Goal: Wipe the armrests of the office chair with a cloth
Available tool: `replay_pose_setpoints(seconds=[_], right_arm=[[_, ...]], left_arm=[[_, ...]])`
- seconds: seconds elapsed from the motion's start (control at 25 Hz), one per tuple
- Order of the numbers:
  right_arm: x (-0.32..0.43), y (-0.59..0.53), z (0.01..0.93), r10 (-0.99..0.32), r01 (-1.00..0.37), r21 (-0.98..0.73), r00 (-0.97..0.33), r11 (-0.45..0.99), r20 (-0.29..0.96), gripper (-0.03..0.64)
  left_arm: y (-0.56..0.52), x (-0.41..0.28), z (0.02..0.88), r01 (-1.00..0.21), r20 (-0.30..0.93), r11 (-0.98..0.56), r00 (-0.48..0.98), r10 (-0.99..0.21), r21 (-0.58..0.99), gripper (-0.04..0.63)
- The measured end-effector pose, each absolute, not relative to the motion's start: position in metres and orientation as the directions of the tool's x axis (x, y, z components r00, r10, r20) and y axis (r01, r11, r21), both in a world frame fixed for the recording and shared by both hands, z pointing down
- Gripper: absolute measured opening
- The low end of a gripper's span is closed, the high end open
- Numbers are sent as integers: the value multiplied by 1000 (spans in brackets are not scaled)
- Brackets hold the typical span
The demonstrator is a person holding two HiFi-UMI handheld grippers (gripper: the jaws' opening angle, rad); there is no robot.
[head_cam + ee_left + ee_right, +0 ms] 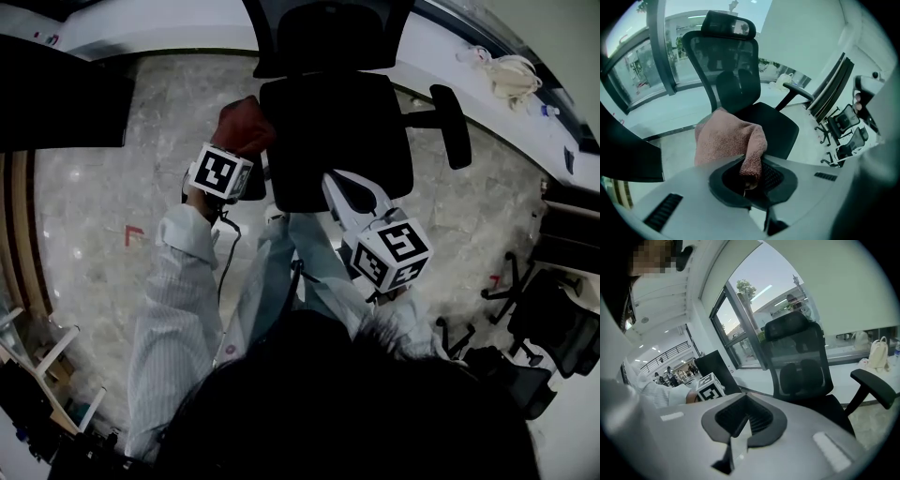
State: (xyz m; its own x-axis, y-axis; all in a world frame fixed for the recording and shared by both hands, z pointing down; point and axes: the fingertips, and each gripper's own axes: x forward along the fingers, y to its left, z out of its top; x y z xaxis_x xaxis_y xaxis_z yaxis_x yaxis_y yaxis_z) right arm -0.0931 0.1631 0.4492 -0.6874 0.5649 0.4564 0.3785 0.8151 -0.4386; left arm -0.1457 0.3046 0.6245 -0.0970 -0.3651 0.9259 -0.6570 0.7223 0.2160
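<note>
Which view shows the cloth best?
Left gripper view: the cloth fills the centre, pinched in the left gripper. Head view shows only a reddish bundle beside the chair seat. Right gripper view doesn't show it.

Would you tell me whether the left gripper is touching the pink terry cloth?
Touching. The left gripper view shows the left gripper, jaws shut on a fold of the pink terry cloth.

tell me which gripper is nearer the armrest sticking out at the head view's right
Right. The right gripper is at the seat front, on the same side as that armrest; the left gripper, holding the cloth, is across the seat.
</note>
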Motion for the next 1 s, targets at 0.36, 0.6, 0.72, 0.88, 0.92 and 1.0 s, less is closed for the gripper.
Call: replay_pose_setpoints(seconds=[0.36, 0.6, 0.72, 0.88, 0.92, 1.0], right_arm=[[-85, 182, 424, 589, 422, -428, -694, 799, 414, 2], [-80, 195, 415, 587, 431, -415, -699, 801, 408, 2], [-76, 195, 414, 583, 434, -405, -704, 805, 406, 2], [-73, 187, 404, 569, 430, -390, -725, 814, 389, 2], [-74, 184, 399, 564, 428, -386, -732, 817, 381, 2], [-78, 179, 388, 556, 429, -375, -749, 822, 362, 2]], left_arm=[[306, -52, 609, -582, 878, 727, -48, -476, 363, 25], [305, -29, 610, -527, 844, 729, -44, -535, 436, 24], [305, -36, 602, -537, 831, 732, -99, -548, 419, 24], [310, -65, 547, -511, 772, 785, -318, -550, 349, 25], [311, -76, 528, -505, 737, 799, -392, -551, 328, 25], [313, -96, 486, -497, 652, 824, -534, -538, 272, 25]])
